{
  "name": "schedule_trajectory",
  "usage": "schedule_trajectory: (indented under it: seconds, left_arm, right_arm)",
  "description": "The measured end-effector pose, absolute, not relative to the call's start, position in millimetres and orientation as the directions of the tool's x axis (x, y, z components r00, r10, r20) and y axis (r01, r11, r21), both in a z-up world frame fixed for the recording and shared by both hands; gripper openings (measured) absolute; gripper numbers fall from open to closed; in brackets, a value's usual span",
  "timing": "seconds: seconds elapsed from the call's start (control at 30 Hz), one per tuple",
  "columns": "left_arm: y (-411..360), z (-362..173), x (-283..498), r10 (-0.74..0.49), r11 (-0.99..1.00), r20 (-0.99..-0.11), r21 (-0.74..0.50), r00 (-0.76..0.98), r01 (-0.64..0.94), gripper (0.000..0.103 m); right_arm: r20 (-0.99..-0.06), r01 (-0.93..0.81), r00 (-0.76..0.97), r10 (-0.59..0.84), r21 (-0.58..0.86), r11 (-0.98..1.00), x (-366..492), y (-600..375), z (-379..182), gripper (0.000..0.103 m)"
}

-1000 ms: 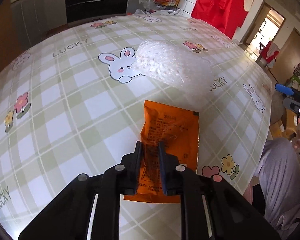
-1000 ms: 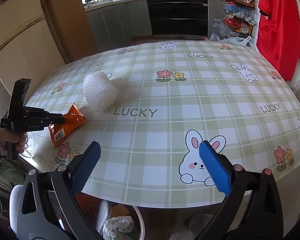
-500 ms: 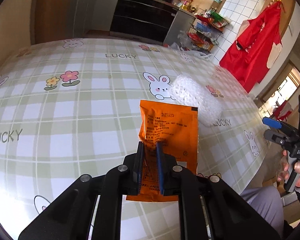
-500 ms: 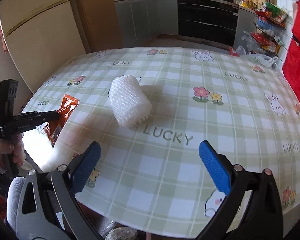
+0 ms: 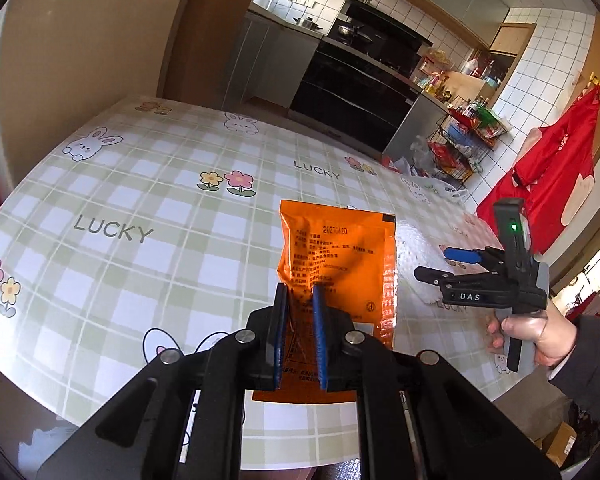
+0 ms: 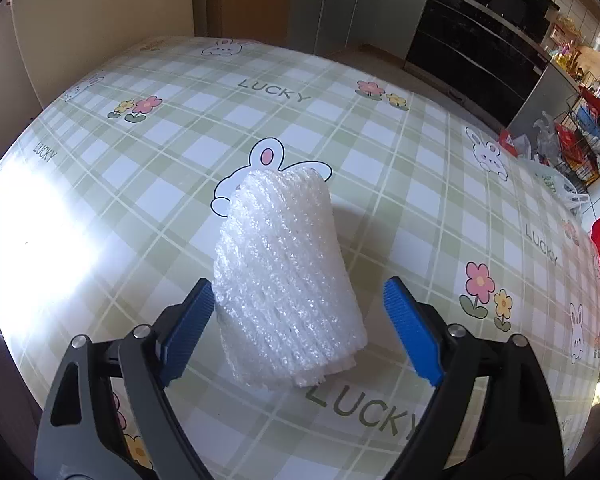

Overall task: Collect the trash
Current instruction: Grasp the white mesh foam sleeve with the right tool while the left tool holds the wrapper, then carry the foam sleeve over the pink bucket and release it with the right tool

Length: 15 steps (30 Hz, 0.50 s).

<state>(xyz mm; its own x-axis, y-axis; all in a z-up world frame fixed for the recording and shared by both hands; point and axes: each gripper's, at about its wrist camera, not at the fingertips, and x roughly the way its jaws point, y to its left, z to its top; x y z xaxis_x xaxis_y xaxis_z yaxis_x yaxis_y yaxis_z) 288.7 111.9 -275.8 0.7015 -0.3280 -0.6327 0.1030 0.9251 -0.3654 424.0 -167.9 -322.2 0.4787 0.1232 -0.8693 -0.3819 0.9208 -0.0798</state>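
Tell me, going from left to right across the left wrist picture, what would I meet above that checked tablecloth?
The left tongs clamped on an orange packet → the right tongs, seen from the side → the hand holding them → a red garment hanging on the wall.

My left hand-held gripper (image 5: 300, 332) is black, with silver round screws on its linkage and blue ribbed pads. My right hand-held gripper (image 6: 298, 326) matches it, its body marked "DAS" in white, a green light glowing on top. My sleeve (image 5: 592, 360) is dark.
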Motion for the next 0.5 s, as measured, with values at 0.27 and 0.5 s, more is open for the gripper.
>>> schedule_trajectory:
  seconds: [0.27, 0.5]
  left_arm:
    - [112.8, -256.3, 255.8, -0.33, 0.913, -0.579, -0.396, 0.746, 0.098, 0.013]
    - [93.4, -247.1, 232.2, -0.382, 0.893, -0.558, -0.428, 0.737, 0.138, 0.013]
  right_arm:
    - [-0.863, -0.34, 0.462, 0.204, 0.04, 0.94, 392.7, -174.8, -303.9, 0.042]
    - [-0.799, -0.279, 0.549, 0.244, 0.1, 0.955, 326.4, -191.2, -258.2, 0.041]
